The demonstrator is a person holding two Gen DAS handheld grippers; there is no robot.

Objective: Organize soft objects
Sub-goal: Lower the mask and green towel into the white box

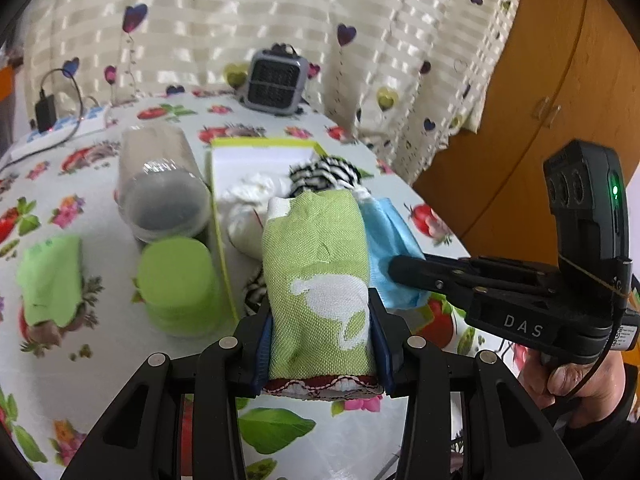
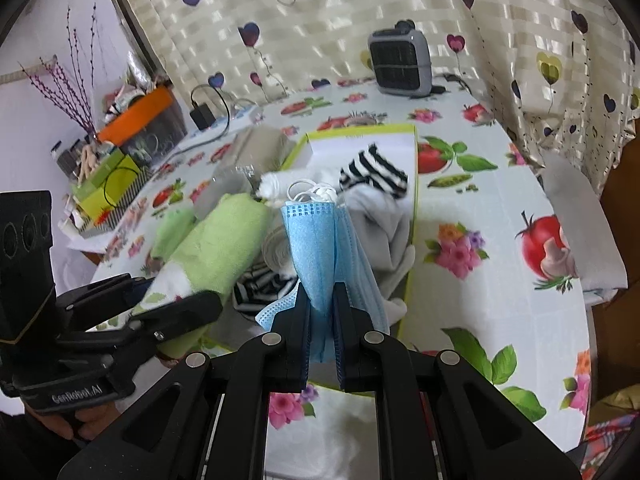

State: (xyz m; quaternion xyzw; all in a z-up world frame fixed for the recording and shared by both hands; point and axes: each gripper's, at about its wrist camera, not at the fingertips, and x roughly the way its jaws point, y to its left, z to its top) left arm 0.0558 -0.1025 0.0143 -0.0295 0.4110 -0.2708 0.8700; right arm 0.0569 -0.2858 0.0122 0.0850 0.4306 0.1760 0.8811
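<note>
My left gripper [image 1: 320, 320] is shut on a folded green cloth [image 1: 316, 264] with a white pattern, held above the near end of a yellow-green box [image 1: 260, 146]. My right gripper [image 2: 322, 312] is shut on a blue face mask [image 2: 316, 248], held over the same box [image 2: 360, 134]. In the box lie a black-and-white striped sock [image 2: 374, 176], white socks [image 1: 250, 196] and a grey-white cloth [image 2: 384, 232]. The right gripper [image 1: 404, 270] shows in the left wrist view beside the mask [image 1: 390, 248]. The left gripper [image 2: 176, 300] and green cloth [image 2: 224, 240] show in the right wrist view.
A clear tipped container [image 1: 164, 192] and a green lid [image 1: 176, 276] lie left of the box. Another green cloth [image 1: 52, 280] lies further left. A grey heater [image 1: 276, 80], a power strip with charger [image 1: 48, 120] and a curtain stand behind. An orange box [image 2: 136, 116] sits far left.
</note>
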